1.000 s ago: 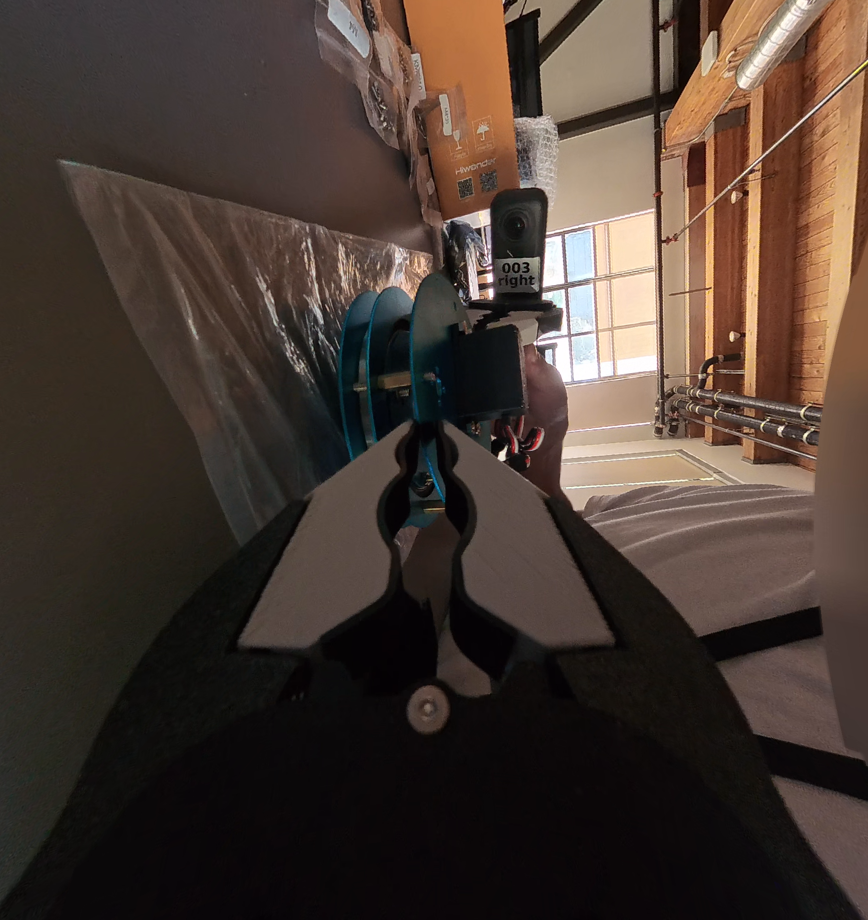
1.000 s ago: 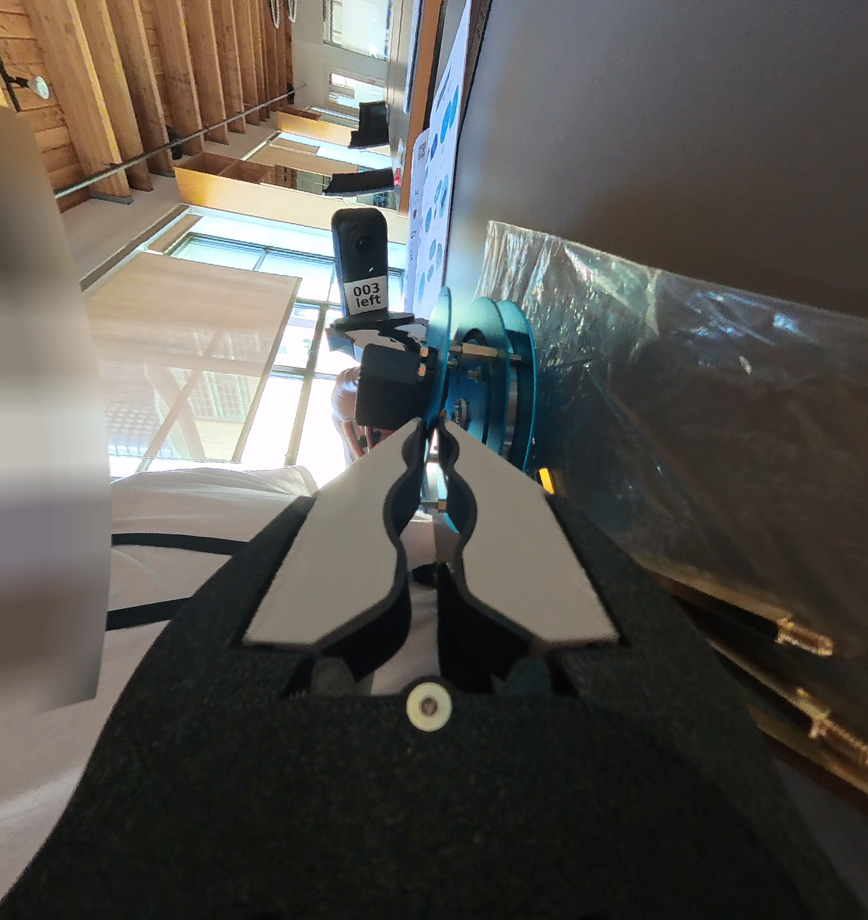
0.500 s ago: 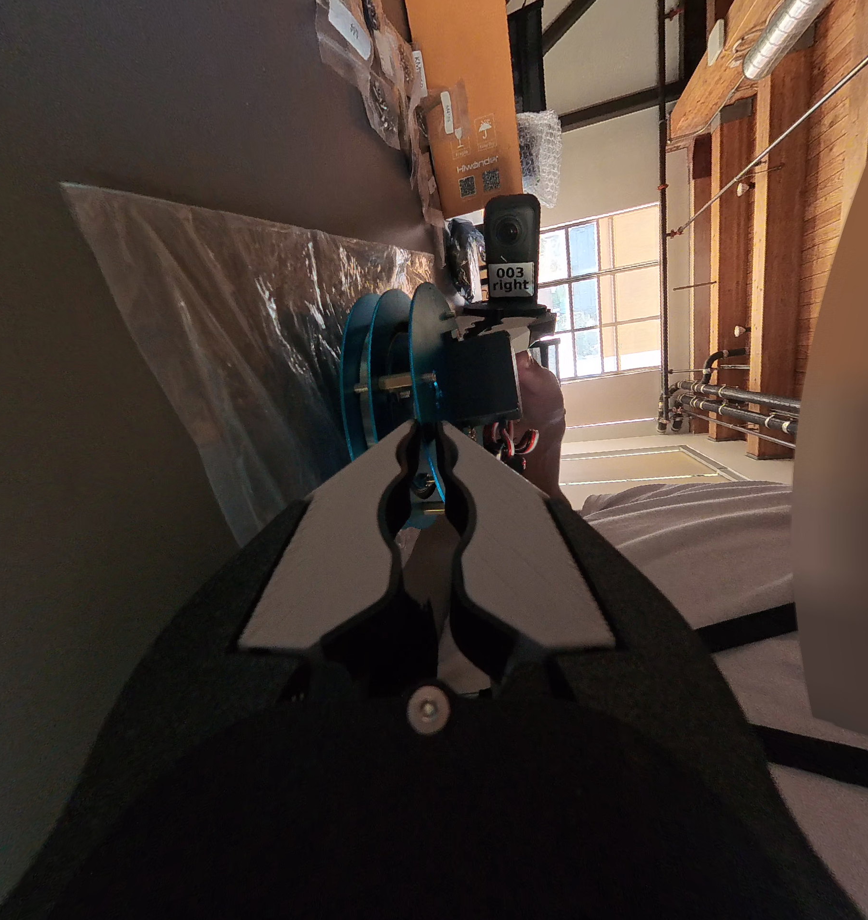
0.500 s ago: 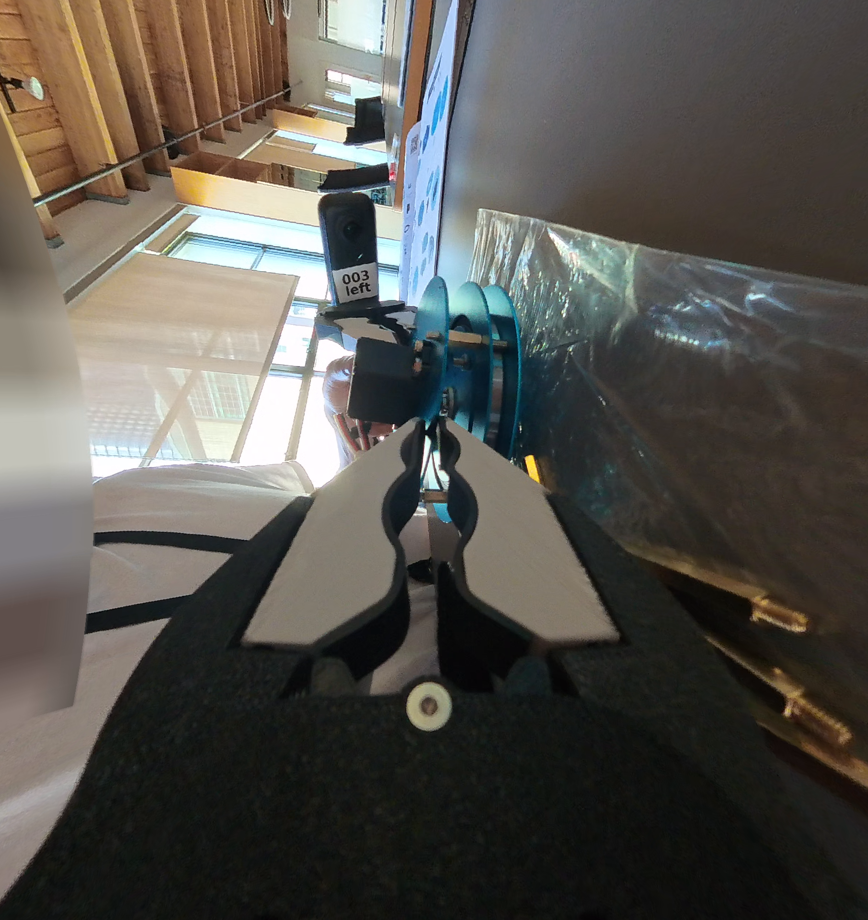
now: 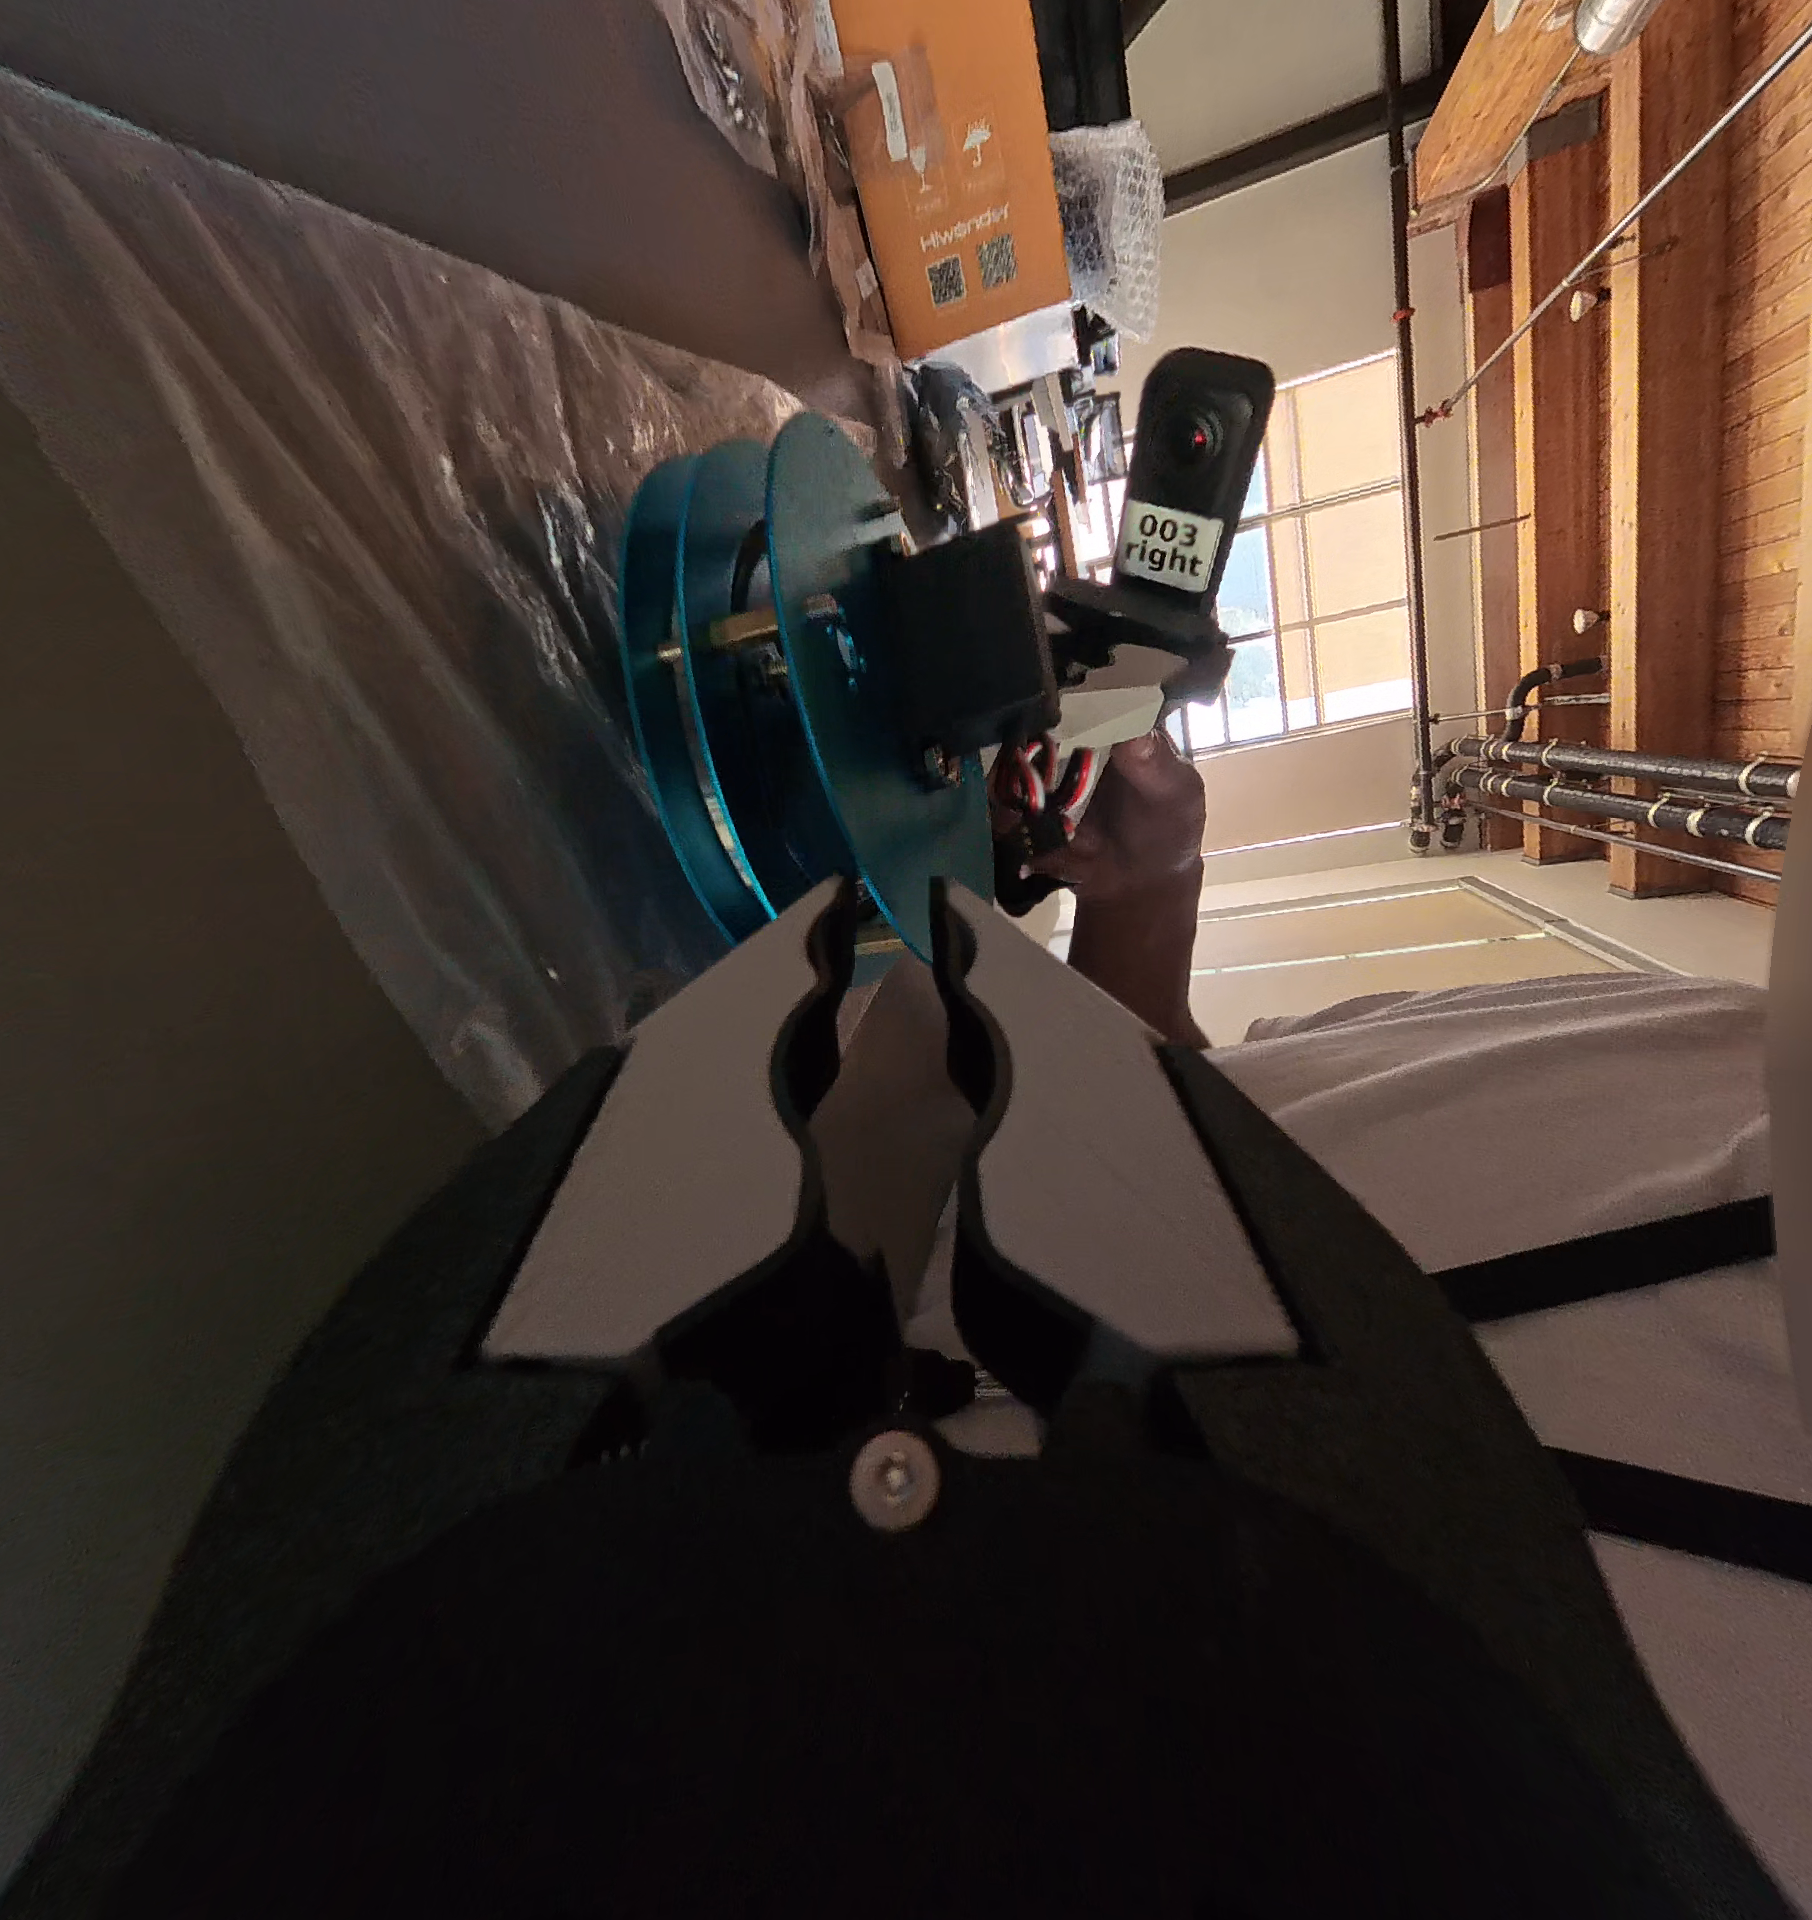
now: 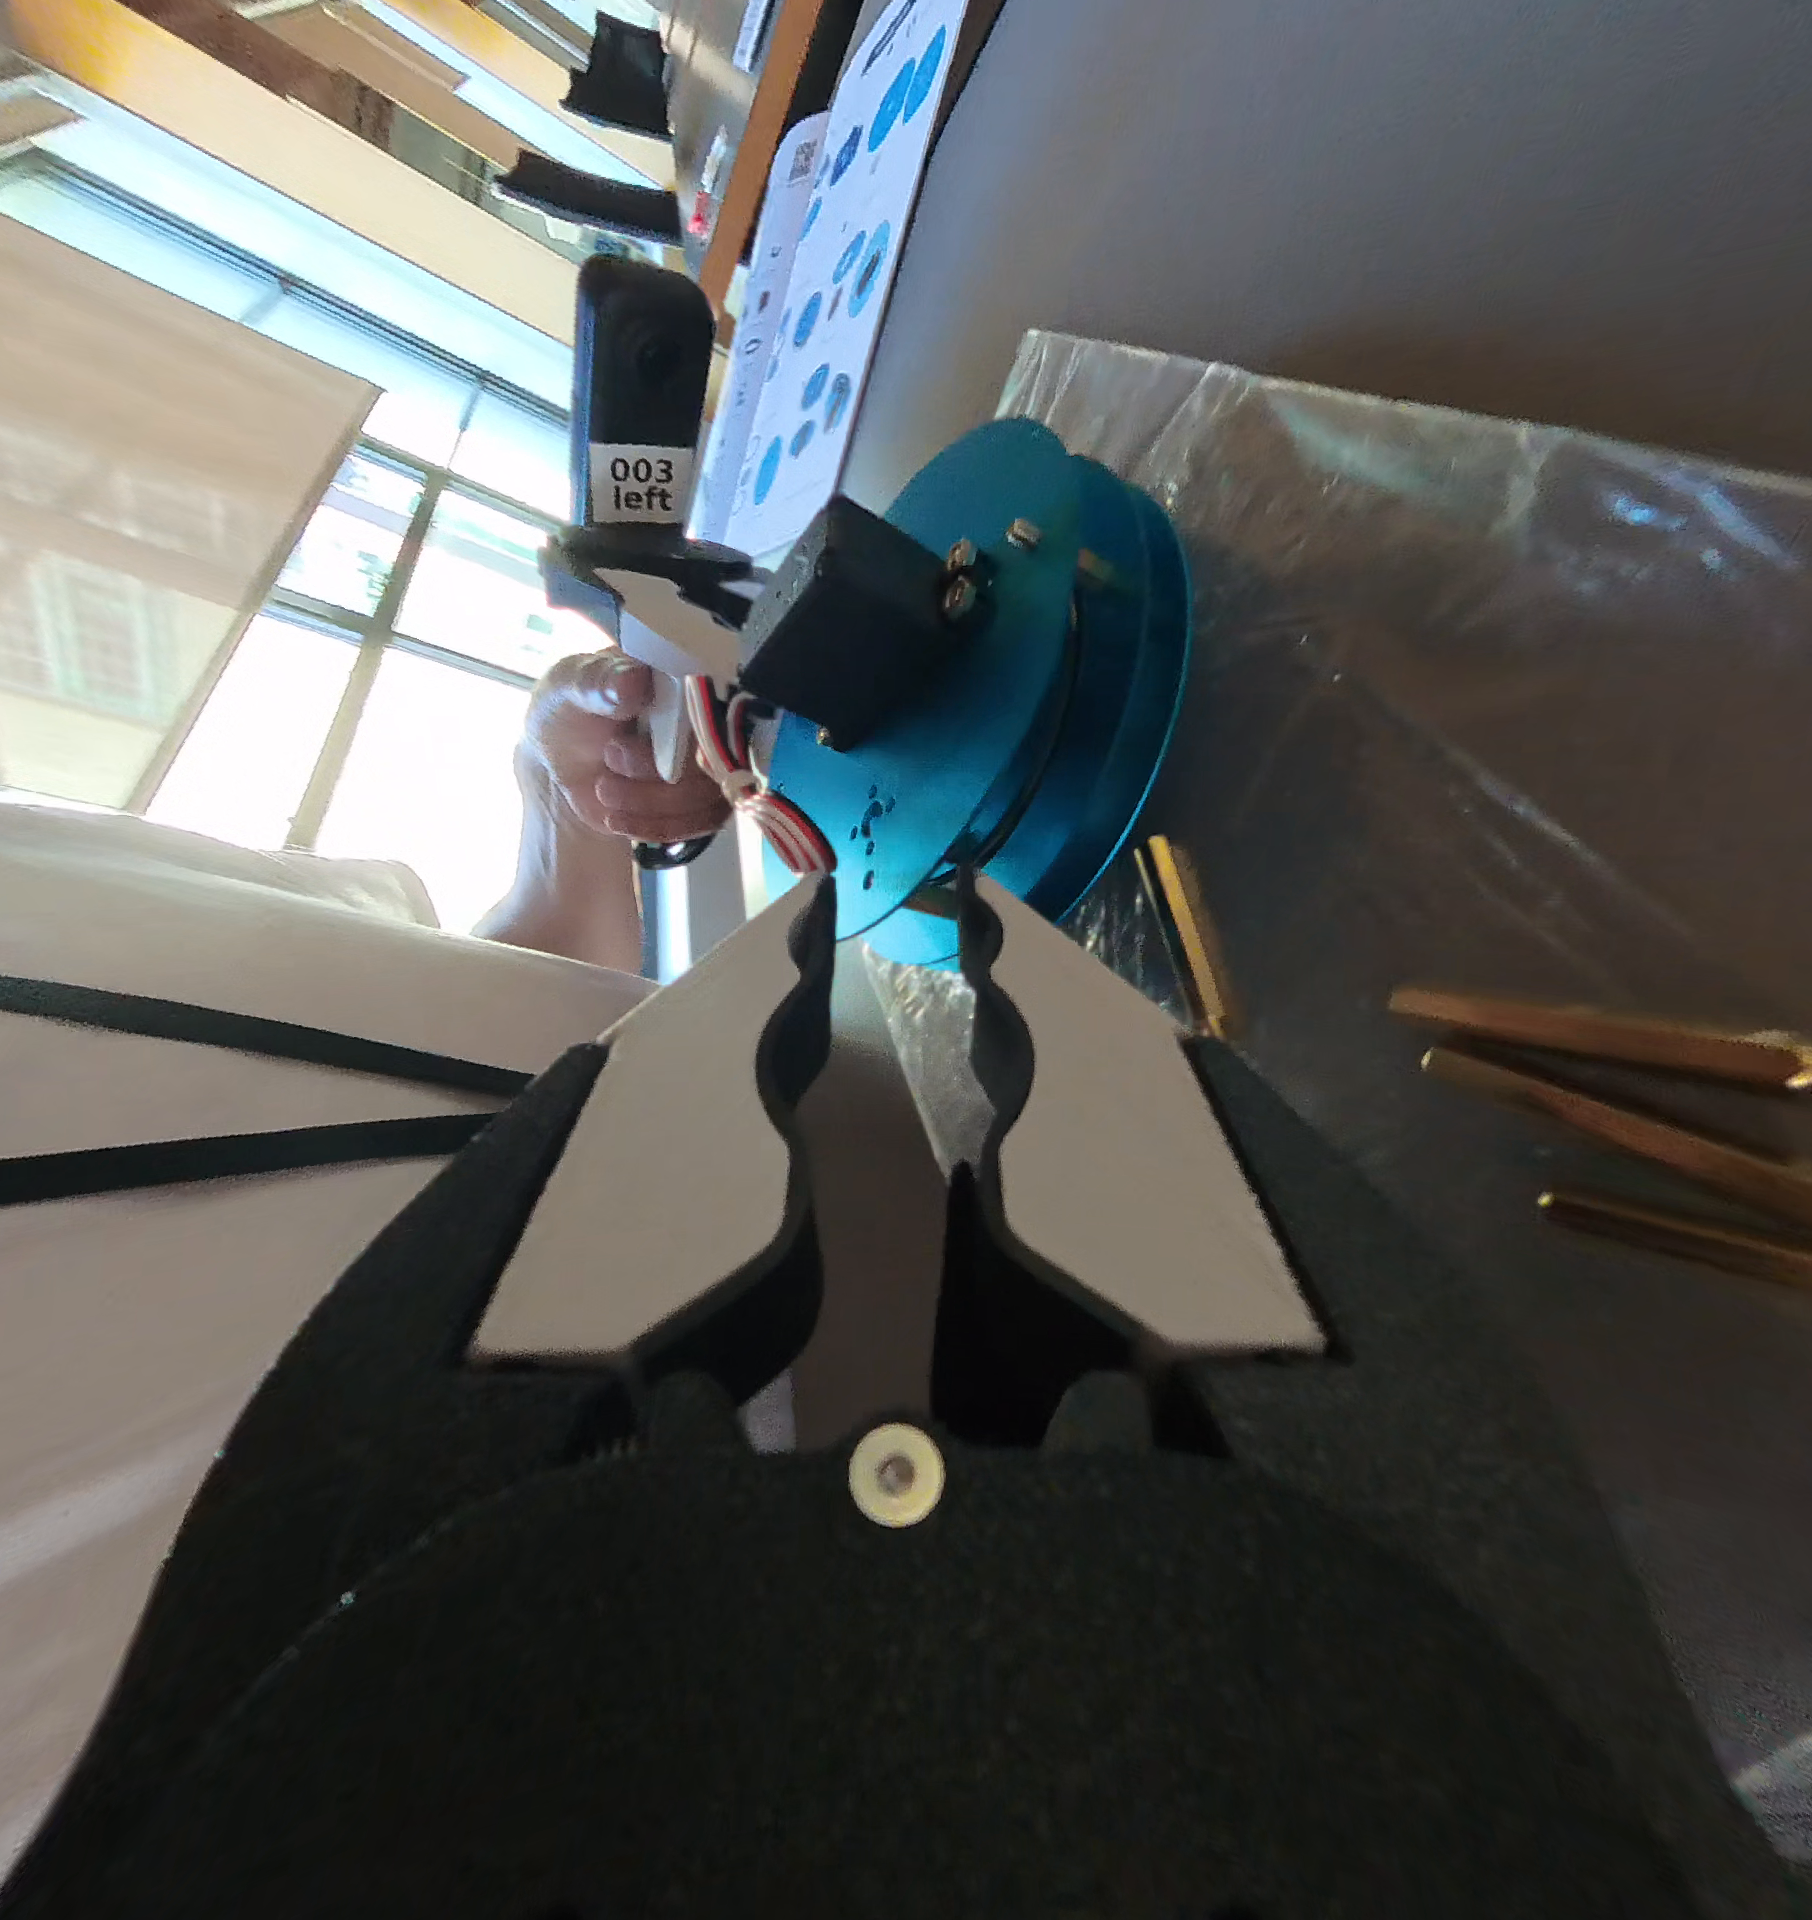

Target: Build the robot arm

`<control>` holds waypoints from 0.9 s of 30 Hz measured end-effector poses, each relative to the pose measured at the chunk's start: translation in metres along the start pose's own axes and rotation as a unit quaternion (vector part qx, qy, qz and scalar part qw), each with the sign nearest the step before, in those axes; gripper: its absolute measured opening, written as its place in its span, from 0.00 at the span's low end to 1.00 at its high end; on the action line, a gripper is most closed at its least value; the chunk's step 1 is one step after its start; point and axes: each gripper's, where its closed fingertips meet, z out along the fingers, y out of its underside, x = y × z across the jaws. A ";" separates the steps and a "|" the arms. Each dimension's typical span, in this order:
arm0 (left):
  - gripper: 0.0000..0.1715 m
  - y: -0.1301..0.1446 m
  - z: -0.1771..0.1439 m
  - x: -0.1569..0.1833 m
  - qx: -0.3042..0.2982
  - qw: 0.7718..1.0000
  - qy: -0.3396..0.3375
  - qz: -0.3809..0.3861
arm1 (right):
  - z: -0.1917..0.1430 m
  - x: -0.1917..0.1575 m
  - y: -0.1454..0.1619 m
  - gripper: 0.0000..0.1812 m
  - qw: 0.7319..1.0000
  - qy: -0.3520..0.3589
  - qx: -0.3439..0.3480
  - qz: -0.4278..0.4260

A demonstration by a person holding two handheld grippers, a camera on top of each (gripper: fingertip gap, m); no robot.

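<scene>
Both claws meet on one blue disc assembly [image 5: 819, 665]. Left gripper [image 5: 886, 894] has its fingertips closed on the lower rim of the front blue plate, which sits just ahead of the tips. To the left of this claw a crinkled clear plastic bag [image 5: 362, 540] lies against the dark surface [image 5: 258, 125], the stacked discs touching it. Ahead and to the right, a black servo block [image 5: 969, 634] is bolted to the front plate, with red, white and black wires [image 5: 1037, 790] hanging from it. Farther right is the other gripper's camera [image 5: 1188, 478] above a hand [image 5: 1141, 821].

Right gripper [image 6: 897, 894] grips the same plate's lower rim. To its left a hand [image 6: 611, 748] holds the opposite gripper. Ahead sit the servo block [image 6: 850, 634] and discs [image 6: 985, 675]; to the right lie the bag [image 6: 1453, 623] and brass standoffs [image 6: 1629, 1132].
</scene>
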 end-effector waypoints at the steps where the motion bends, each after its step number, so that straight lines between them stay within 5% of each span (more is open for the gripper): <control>1: 0.04 0.003 0.003 0.000 -0.004 1.000 -0.001 0.002 | 0.001 -0.001 0.001 0.11 1.000 -0.009 0.001 0.008; 4: 0.04 0.005 0.004 0.001 -0.004 1.000 -0.008 0.010 | 0.005 0.000 0.005 0.05 1.000 -0.011 0.002 0.018; 21: 0.04 0.011 0.004 0.002 -0.025 0.999 -0.027 0.031 | 0.004 -0.007 0.015 0.04 0.997 -0.044 -0.024 0.052; 24: 0.04 0.012 0.004 0.002 -0.024 0.999 -0.017 0.024 | -0.003 -0.007 0.019 0.09 0.997 0.017 -0.048 -0.053; 27: 0.04 0.012 0.004 0.003 -0.023 1.000 -0.010 0.019 | -0.011 0.005 0.014 0.29 0.942 0.171 -0.046 -0.286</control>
